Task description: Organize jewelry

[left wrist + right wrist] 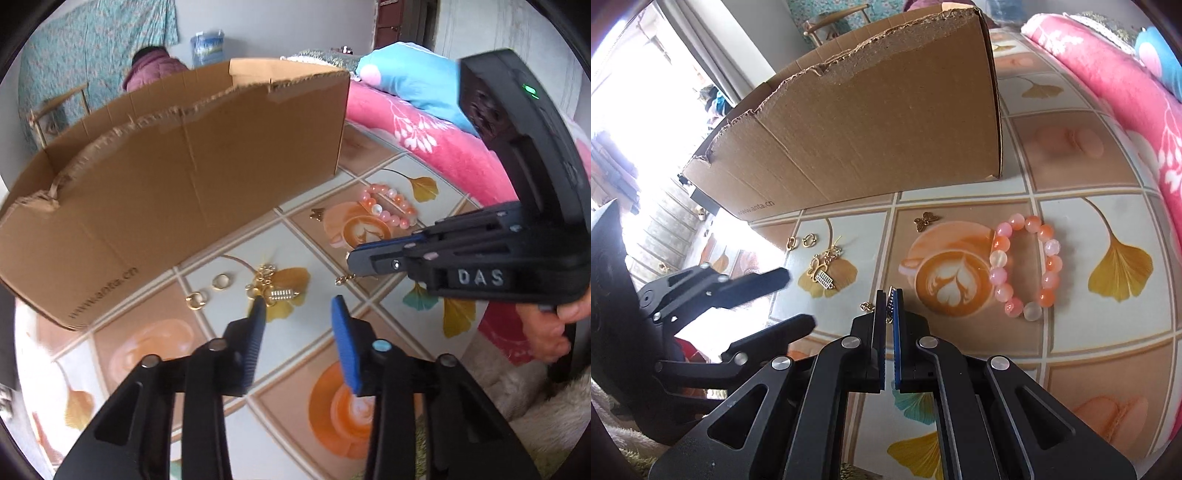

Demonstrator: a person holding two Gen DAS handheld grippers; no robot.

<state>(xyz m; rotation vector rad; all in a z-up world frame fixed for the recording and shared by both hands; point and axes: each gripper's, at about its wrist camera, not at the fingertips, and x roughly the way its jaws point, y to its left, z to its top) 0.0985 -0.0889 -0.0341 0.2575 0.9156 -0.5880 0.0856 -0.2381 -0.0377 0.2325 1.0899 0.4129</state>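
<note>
A thin gold chain (866,306) is seen clamped between the closed fingers of the right gripper (889,295), a few links hanging out at the left of the tips, just above the surface (1089,354); in the left wrist view the same links dangle under the tip of that gripper. To the right of it a bracelet of pink, orange and white beads (1025,267) lies flat on the surface, and a small bronze butterfly charm (926,220) rests just beyond, nearer the box. Further left a gold butterfly pendant with a small rhinestone bar (823,275) lies in a loose heap with its chain, and two small gold rings (799,242) are set side by side just beyond it, close to the box.

The left gripper (298,308) is held over that heap with its blue-padded fingers apart and nothing between them; its left tip is seen right over the pendant, and whether it touches cannot be told. "DAS" is read in raised letters on the body of the right gripper, where a green light glows and a hand (554,328) is wrapped round the grip.

An open cardboard box (177,177) with torn edges stands at the far side, "www.anta.cn" printed along its lower left corner. The surface is covered by a cloth printed with latte cups and ginkgo leaves. A pink flowered blanket (436,136) and a blue pillow (413,77) lie at the far right
</note>
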